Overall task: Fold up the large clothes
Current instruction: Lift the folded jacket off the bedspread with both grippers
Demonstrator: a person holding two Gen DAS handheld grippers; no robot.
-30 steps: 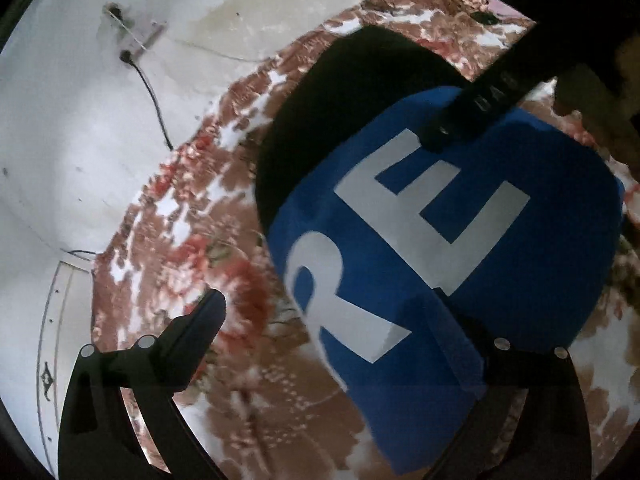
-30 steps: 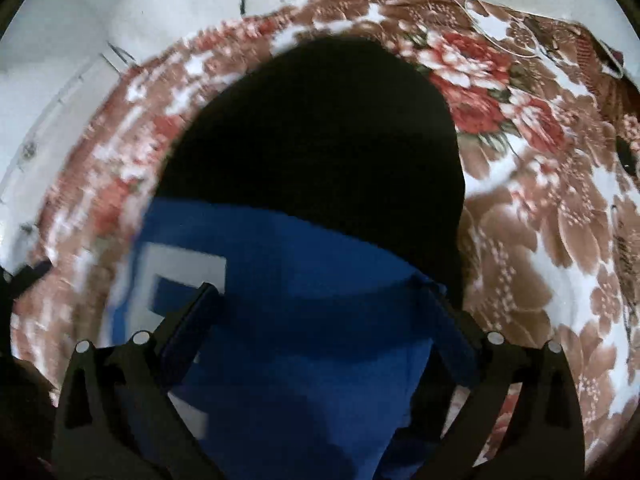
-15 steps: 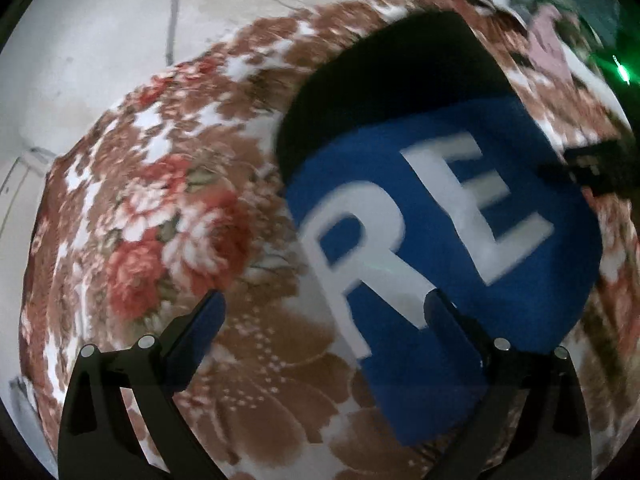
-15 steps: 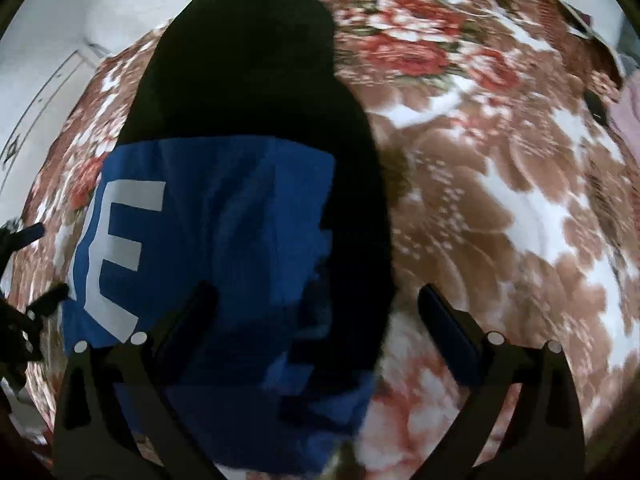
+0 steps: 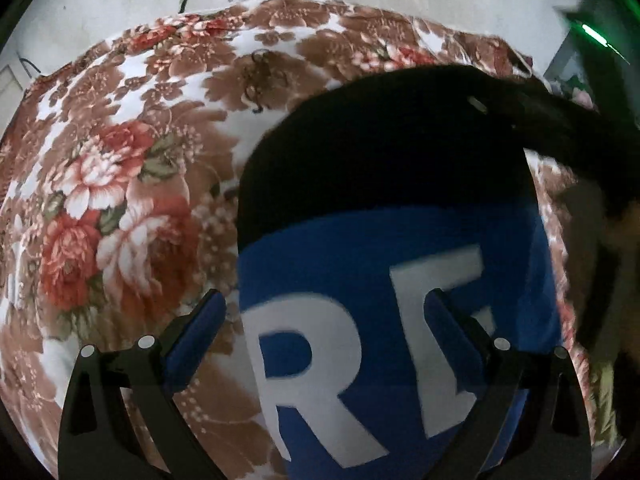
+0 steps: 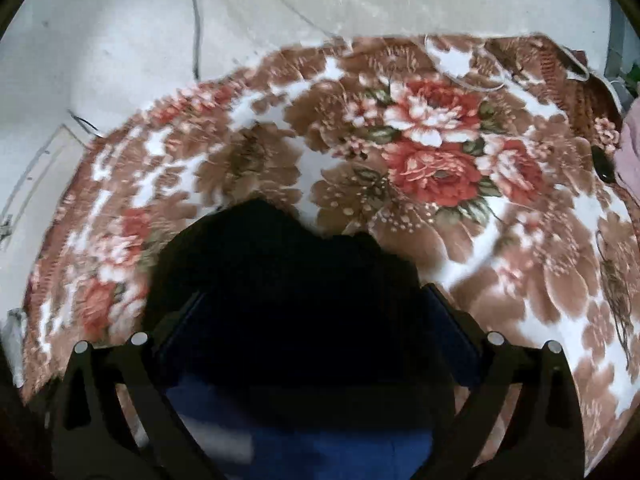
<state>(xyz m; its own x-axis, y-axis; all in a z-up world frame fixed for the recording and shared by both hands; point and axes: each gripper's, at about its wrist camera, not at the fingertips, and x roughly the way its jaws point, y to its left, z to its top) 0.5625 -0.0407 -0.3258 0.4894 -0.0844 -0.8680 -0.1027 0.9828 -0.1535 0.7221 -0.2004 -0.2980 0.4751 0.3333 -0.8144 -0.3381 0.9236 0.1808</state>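
Observation:
A folded garment lies on a floral blanket [image 5: 120,184]. Its far half is black [image 5: 384,148] and its near half is blue [image 5: 360,248] with large white letters. My left gripper [image 5: 324,304] hovers open over the blue half's left edge, one finger over the blanket and one over the letters. My right gripper [image 6: 314,300] is open above the black part [image 6: 280,280], with blue cloth [image 6: 304,452] showing low in that view. In the left wrist view the right gripper [image 5: 560,128] is a dark blurred shape over the garment's far right corner.
The floral blanket [image 6: 432,152] spreads widely beyond and to the right of the garment. A pale wall [image 6: 120,20] with a hanging cable [image 6: 195,20] stands behind it. Pink cloth [image 6: 630,148] lies at the far right edge.
Both grippers let go of the blue fold and swung. The left now faces the garment squarely from the blue end. The right moved over the black half.

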